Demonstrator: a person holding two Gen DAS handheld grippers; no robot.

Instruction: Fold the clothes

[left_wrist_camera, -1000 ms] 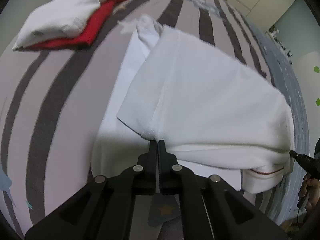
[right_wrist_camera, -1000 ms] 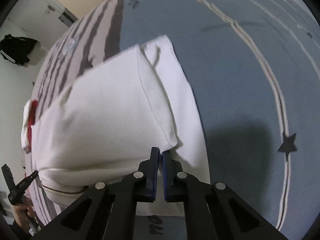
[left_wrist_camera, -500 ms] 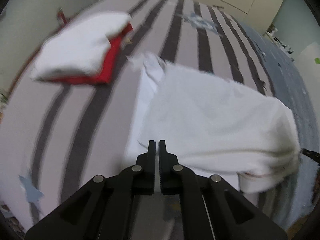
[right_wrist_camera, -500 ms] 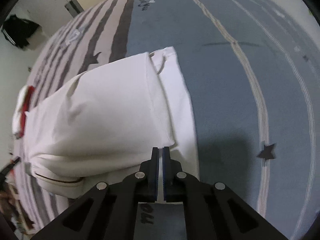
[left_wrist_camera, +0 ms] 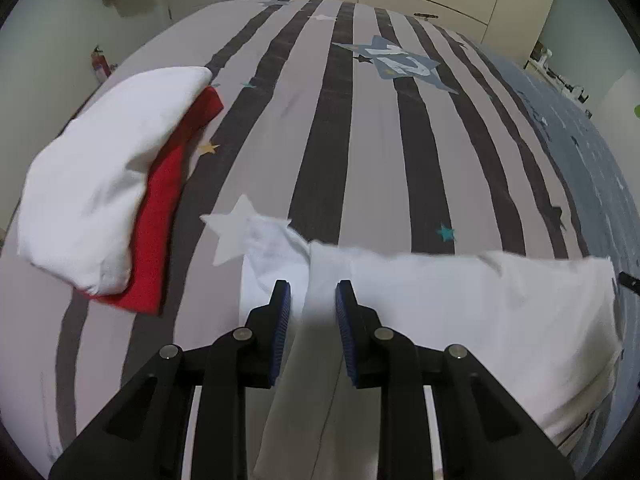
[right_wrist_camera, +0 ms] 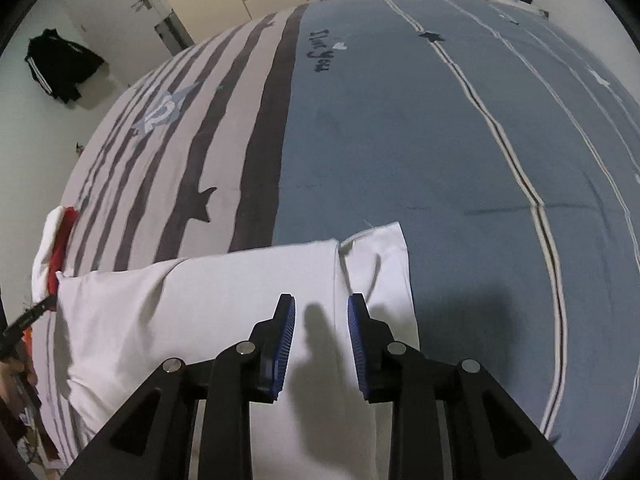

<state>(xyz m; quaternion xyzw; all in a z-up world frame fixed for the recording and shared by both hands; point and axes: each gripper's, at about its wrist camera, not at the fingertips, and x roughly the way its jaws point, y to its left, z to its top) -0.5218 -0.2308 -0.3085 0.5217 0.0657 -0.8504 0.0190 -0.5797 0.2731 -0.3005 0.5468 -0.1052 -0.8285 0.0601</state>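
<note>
**Two tools released, fold laid down**

Both tools stand narrowly parted with nothing pinched: left tool (left_wrist_camera: pixel 309 295) and right tool (right_wrist_camera: pixel 321 309) have just been opening, clear of the cloth. White garment (left_wrist_camera: pixel 460 312) lies doubled across the lower frame on the bed (left_wrist_camera: pixel 360 140), one sleeve end (right_wrist_camera: pixel 380 260) poking out beyond the fold. Farther, upper left, the folded stack (left_wrist_camera: pixel 104 184) of white over red. Judgement: a fold just completed; next likely regrip the ends for another fold.
</note>
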